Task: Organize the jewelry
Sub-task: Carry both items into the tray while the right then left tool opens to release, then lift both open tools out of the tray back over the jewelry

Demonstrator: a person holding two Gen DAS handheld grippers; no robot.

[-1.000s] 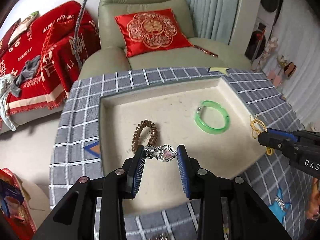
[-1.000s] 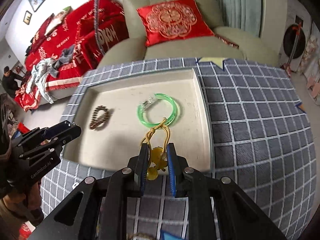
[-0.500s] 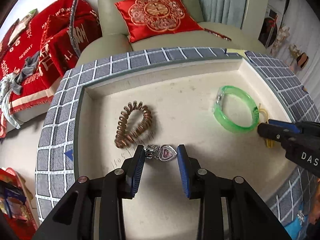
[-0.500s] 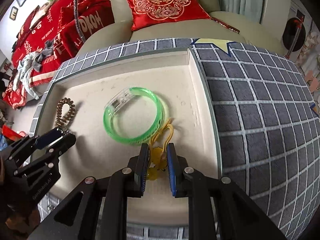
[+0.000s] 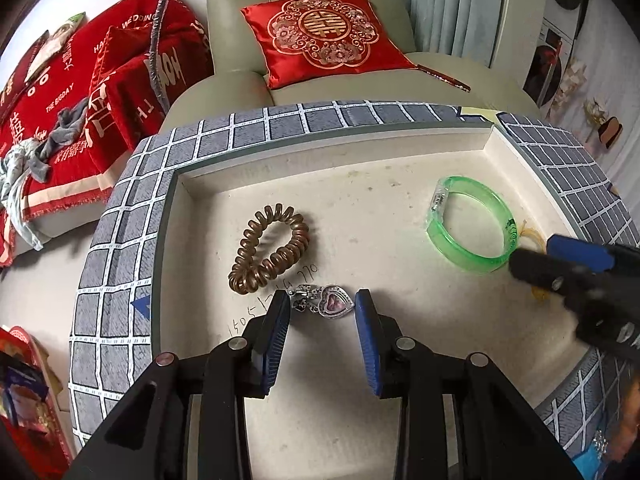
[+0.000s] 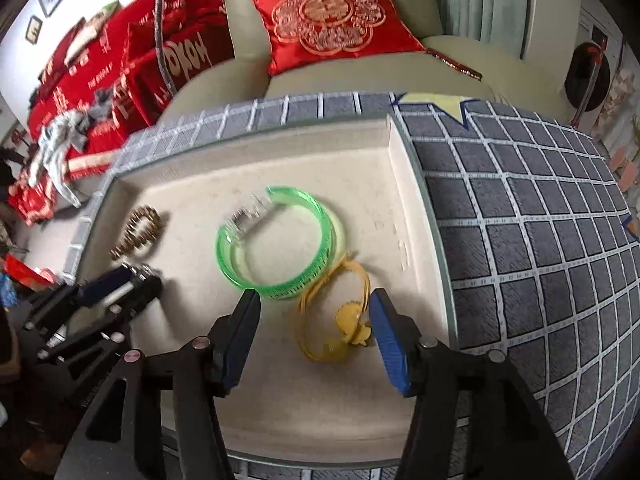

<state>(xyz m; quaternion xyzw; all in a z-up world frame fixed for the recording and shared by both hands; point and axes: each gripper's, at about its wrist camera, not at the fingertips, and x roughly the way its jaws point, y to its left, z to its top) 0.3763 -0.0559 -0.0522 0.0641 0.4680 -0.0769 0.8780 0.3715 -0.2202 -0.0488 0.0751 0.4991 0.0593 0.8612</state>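
Your left gripper sits low in the middle of its frame, above the shallow cream tray. Its blue pads stand apart, and the silver heart-shaped pendant with a pink stone is between the tips. The left pad seems to touch the pendant's clasp end, while a clear gap shows between the heart and the right pad, so I cannot tell if the pendant is really gripped. Just above and to the left of the pendant lies the brown spiral hair tie, flat on the tray floor. The translucent green plastic bangle lies toward the right of that frame.

Your right gripper is at the lower middle of its frame, over the right part of the same tray. Its jaws are opening. The yellow cord ornament with a small yellow charm lies on the tray floor between them; the left pad is away from it and the right pad is very near the charm, but nothing presses on it. The green bangle lies just above the yellow cord and touches its loop. The tray rests on the grey checked cloth.
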